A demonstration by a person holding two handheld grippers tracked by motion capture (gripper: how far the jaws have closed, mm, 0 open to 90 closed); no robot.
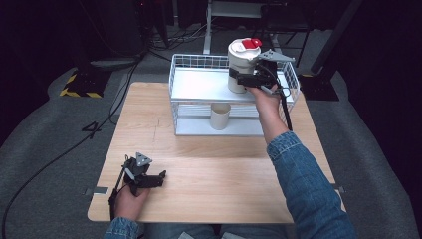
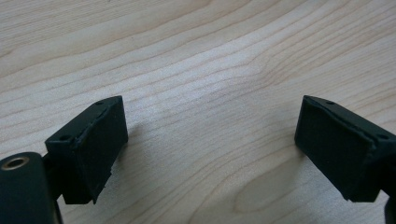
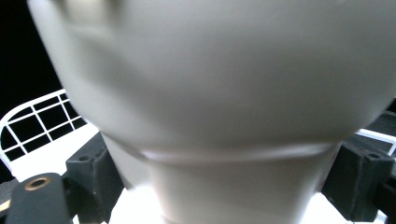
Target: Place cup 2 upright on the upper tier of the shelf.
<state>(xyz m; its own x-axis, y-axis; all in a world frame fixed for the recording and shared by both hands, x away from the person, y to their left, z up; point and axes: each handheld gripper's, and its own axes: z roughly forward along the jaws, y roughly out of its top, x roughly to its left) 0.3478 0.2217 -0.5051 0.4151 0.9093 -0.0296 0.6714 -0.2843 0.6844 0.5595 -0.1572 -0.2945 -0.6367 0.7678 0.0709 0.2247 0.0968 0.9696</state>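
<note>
- Right gripper point(image 1: 247, 79): clamped on the cream tumbler point(image 1: 241, 64), jaws pressed to its narrower lower body, one at each side in the right gripper view. Grip low, likely to keep the jaws below the wider upper part and away from the lid.
- Tumbler: upright between those jaws, at the right end of the rack's point(image 1: 181, 79) top shelf, red flip cap point(image 1: 252, 43) above the jaws. Base at or just over the shelf; contact hard to tell. Upright hold probably meant for a flat, stable stand.
- Rack rail: just behind and beside the jaws; little room sideways, so any approach or exit best made from the front.
- Cup point(image 1: 220, 116): on the lower shelf, below and left of the right gripper, untouched.
- Left gripper point(image 1: 160, 177): jaws spread, nothing between them, bare table point(image 2: 201, 70) beneath. Parked low near the front edge, well apart from the rack, seemingly out of the way.
</note>
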